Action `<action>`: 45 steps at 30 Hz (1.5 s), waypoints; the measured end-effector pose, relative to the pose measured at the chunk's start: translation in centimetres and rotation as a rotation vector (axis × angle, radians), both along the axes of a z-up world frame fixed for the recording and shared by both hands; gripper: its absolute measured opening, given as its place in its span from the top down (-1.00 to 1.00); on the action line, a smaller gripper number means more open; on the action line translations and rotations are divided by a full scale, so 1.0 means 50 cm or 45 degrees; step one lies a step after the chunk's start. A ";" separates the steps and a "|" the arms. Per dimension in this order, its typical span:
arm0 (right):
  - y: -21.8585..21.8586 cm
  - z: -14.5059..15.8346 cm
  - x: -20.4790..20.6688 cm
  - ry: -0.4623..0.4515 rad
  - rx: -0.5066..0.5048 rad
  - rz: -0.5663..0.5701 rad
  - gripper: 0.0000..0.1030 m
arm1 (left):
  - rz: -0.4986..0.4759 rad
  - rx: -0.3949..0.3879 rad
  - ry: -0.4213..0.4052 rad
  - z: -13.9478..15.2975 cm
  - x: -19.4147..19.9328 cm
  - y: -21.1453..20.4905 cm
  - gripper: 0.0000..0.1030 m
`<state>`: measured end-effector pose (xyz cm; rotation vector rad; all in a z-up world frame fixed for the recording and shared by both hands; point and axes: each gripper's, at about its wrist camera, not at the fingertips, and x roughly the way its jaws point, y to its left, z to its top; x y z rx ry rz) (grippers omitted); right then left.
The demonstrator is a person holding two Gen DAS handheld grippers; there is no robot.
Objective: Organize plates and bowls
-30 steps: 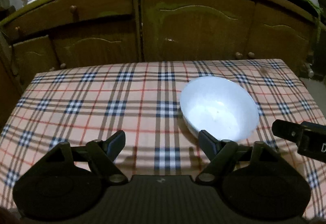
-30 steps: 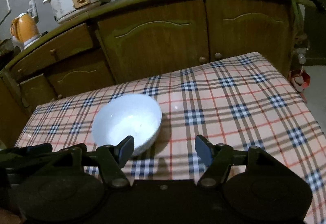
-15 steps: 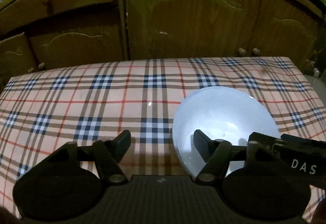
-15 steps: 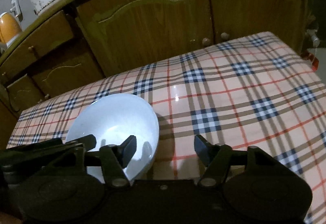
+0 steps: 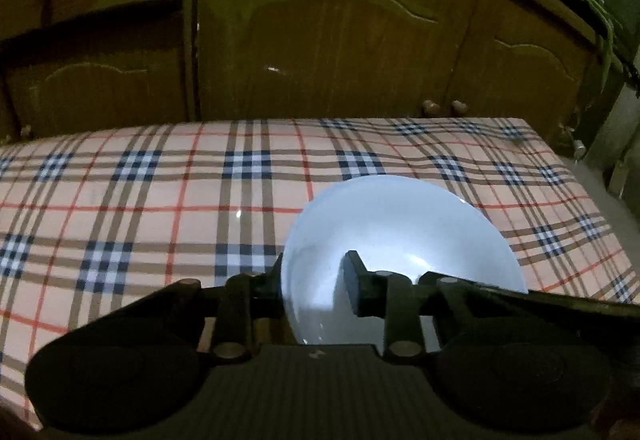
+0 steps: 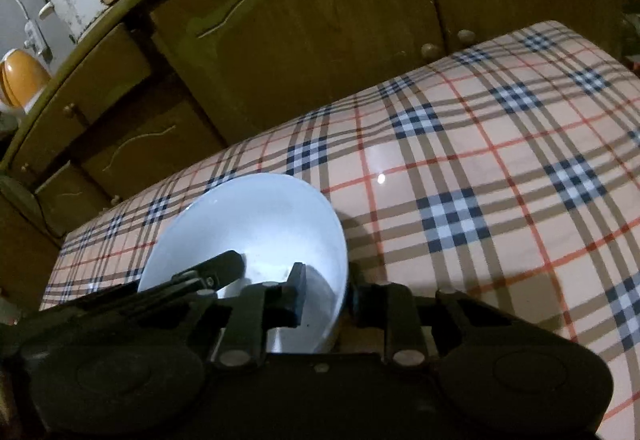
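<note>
Round white ceramic bowl [image 5: 400, 228] stands on the plaid-clothed table [image 5: 160, 199], near its front edge. Left gripper [image 5: 312, 272] straddles the bowl's left rim, one finger inside, one outside. Right gripper [image 6: 326, 294] straddles the right rim likewise. Whether either actually pinches the wall: cannot tell

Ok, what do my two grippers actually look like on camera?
Both match: the left gripper and right gripper are matte black, with two angular fingers on silver-bolted linkages, rounded housings either side, and a ribbed black base. No cables, sleeves or legible markings show.
</note>
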<state>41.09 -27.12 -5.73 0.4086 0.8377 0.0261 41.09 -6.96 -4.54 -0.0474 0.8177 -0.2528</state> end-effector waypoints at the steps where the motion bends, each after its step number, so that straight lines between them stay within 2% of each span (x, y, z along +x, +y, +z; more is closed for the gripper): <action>1: 0.003 0.001 -0.003 0.000 -0.011 0.003 0.45 | 0.007 -0.003 0.007 0.000 -0.004 0.000 0.44; 6: 0.010 0.007 -0.034 0.011 -0.026 0.010 0.45 | 0.022 -0.019 0.028 0.009 -0.042 0.005 0.46; 11: 0.015 0.032 -0.081 -0.007 -0.033 0.014 0.45 | 0.020 0.001 0.001 0.036 -0.078 0.000 0.46; 27: 0.025 0.180 -0.273 -0.139 -0.093 0.010 0.44 | 0.003 0.022 -0.137 0.166 -0.256 -0.021 0.46; 34: 0.030 0.222 -0.333 -0.178 -0.108 0.007 0.45 | 0.006 0.020 -0.172 0.193 -0.303 -0.026 0.46; 45: 0.044 0.252 -0.406 -0.209 -0.115 0.010 0.45 | 0.021 0.017 -0.203 0.217 -0.368 -0.021 0.48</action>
